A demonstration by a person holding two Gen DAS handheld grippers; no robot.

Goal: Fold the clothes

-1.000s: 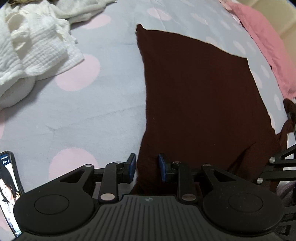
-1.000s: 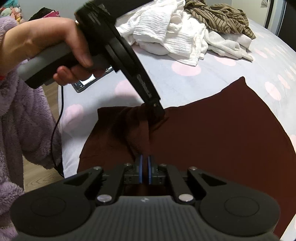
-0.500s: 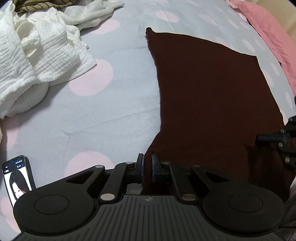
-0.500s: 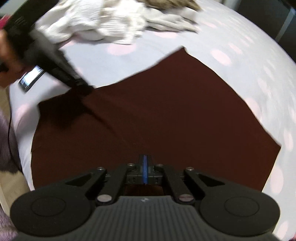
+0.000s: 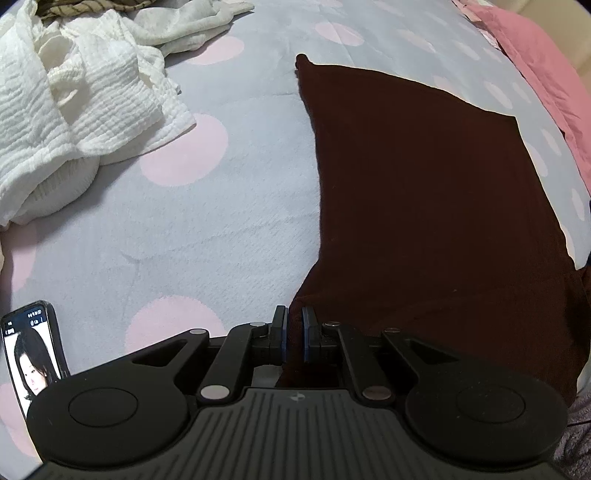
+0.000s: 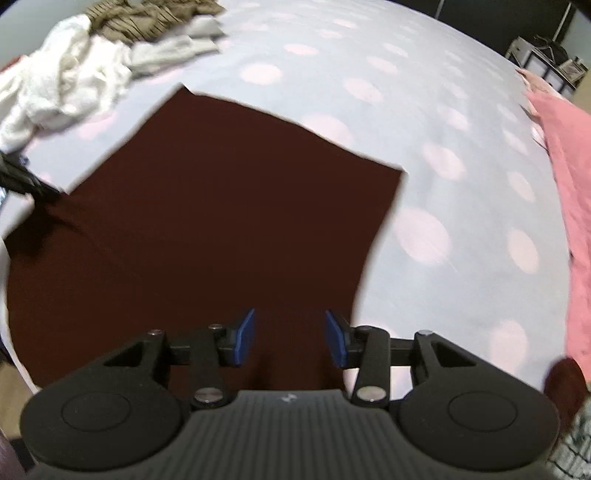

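Bedding fills both views: a pale grey bedsheet (image 5: 229, 229) printed with large pink dots, soft and faintly rumpled. On it lies the dark maroon garment (image 5: 424, 206), a thin, matte, limp cloth spread nearly flat into a rough trapezoid, its long axis running from the near edge of the bed away toward a pointed far corner. The left gripper (image 5: 293, 334) pinches the garment's near left corner, blue pads pressed on a gathered ridge of fabric. The right gripper (image 6: 290, 336) hangs over the near right edge with its jaws opening; cloth lies beneath and between the pads, apparently no longer clamped, though motion blur leaves this uncertain. The cloth thus extends forward from both grippers, and the left alone has a grip for the next fold. To the left, well apart, sits a heap of crinkled white gauze clothing (image 5: 77, 110) with a brown striped garment (image 6: 147, 18) behind it. A pink blanket (image 5: 546, 74) borders the right. A phone (image 5: 33, 354) stands at the near left.
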